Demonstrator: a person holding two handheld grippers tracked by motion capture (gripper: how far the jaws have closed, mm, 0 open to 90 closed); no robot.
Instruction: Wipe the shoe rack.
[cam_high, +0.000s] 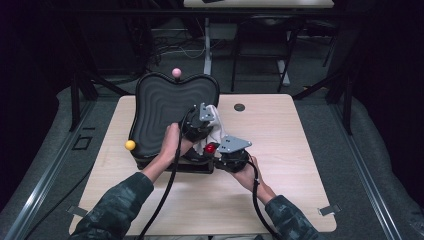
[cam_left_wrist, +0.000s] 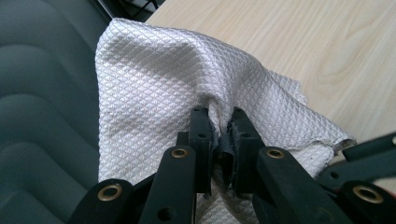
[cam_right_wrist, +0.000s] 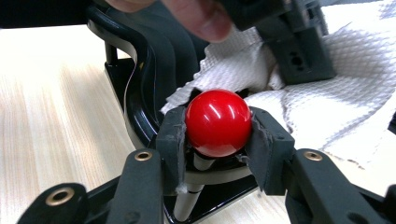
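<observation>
Left hand-held gripper (cam_left_wrist: 219, 128), as I see it, has its jaws pinched tight on a fold of the white cloth (cam_left_wrist: 154, 93), draped beside the dark ridged tray (cam_high: 165, 107) on the worktop (cam_high: 280, 130). Right hand-held gripper (cam_right_wrist: 218, 123) clamps the tray's red ball (cam_right_wrist: 218, 122).

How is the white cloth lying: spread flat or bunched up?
Bunched up. The white cloth rises in a peaked fold pinched between the shut jaws of the left gripper, draping over the black ridged tray's edge.
</observation>
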